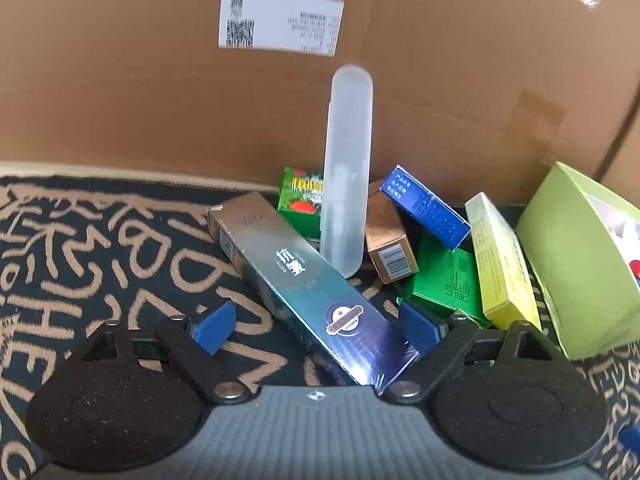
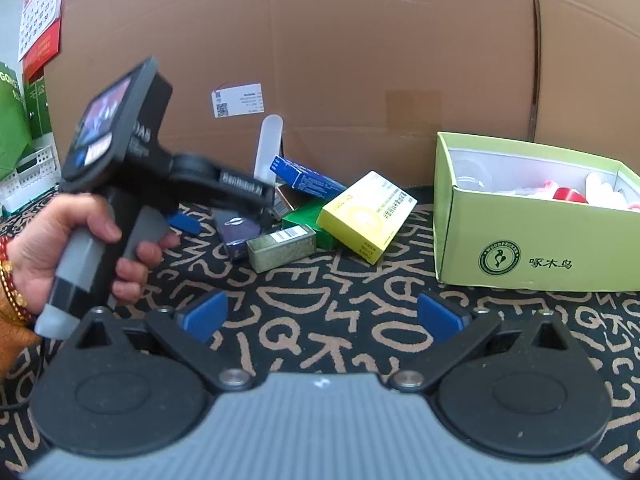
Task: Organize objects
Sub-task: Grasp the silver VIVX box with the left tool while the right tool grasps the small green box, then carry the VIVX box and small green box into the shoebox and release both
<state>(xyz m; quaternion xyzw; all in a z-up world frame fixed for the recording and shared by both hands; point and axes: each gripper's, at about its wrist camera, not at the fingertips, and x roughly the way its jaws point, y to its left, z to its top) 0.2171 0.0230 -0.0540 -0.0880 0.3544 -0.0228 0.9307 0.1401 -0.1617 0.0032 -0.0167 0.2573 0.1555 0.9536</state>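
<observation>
Right gripper (image 2: 322, 318), nearest in its own view: blue pads spread wide, nothing between them, only the black mat with tan letter shapes (image 2: 320, 300) below.

At 9 o'clock in that view, a person's hand (image 2: 60, 248) grips the handle of the left gripper (image 2: 224, 216), which points toward a pile of small boxes at 12 o'clock.

Left wrist view: the left gripper (image 1: 316, 326) stands spread, one pad on each side of the near end of a long silver-blue box (image 1: 316, 292). The right pad lies just beside the box's edge; I cannot tell if it touches. The left pad is clear of it. The box lies flat on the mat, running from 6 toward 11 o'clock.

Behind it, the pile: a frosted translucent tube case (image 1: 346, 172) stands upright, leaning on the cardboard wall (image 1: 160, 100). At its 9 o'clock, a small green box with red print (image 1: 300, 196). At its 3 o'clock, a copper-brown box with a barcode (image 1: 388, 236), a blue box (image 1: 424, 208) tilted over it, a dark green box (image 1: 444, 284) lying flat, and a yellow box (image 1: 500, 256) on edge.

Farthest right, at 2 o'clock in the right wrist view, an open light green carton (image 2: 520, 240) well apart from the pile, holding white and red items too unclear to name.

A white shipping label (image 1: 280, 24) is stuck on the cardboard wall.
</observation>
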